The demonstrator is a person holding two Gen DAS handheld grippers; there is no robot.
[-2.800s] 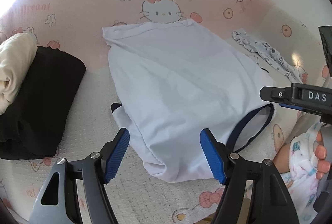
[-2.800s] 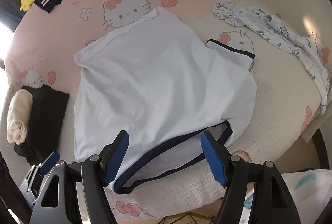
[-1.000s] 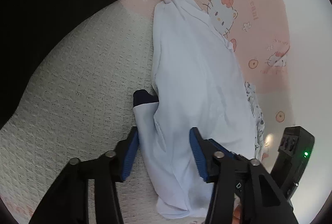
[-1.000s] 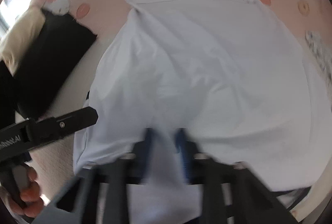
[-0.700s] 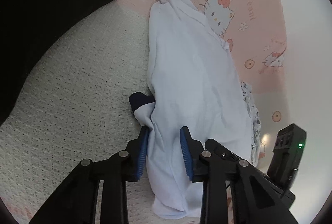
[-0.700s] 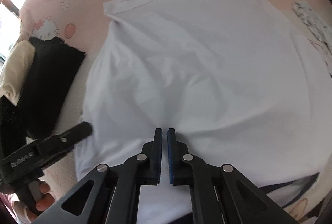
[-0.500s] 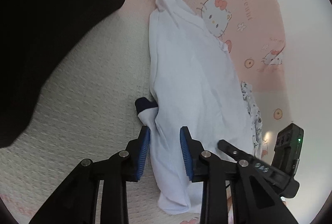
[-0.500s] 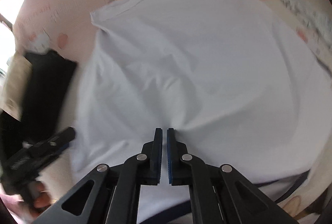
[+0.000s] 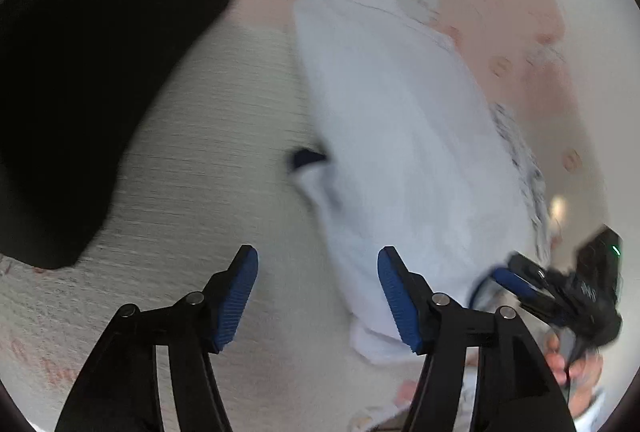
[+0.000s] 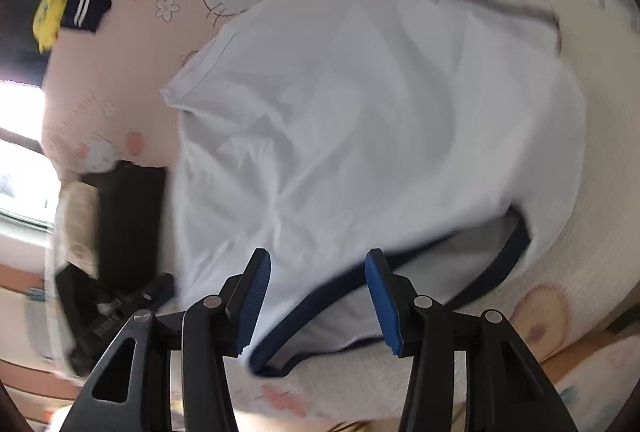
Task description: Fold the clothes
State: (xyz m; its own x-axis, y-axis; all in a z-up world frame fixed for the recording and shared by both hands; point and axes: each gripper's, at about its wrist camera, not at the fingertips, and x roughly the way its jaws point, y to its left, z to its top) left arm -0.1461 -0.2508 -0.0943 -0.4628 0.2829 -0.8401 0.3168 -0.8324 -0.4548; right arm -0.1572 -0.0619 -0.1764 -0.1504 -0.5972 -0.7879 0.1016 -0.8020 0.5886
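While its jaws are opening with nothing gripped, the left gripper [image 9: 318, 296] hovers over cream textured bedding [image 9: 208, 152] — the white navy-trimmed T-shirt [image 9: 400, 152] lies spread at one o'clock, a black folded garment [image 9: 88, 72] at ten. From the right wrist, the right gripper [image 10: 318, 298] is opening too, empty — the shirt's navy collar [image 10: 516, 248] at four o'clock.

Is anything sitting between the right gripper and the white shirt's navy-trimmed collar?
Nothing visible does. The right gripper, jaws opening and holding nothing, hangs right over the navy-trimmed collar of the white shirt.
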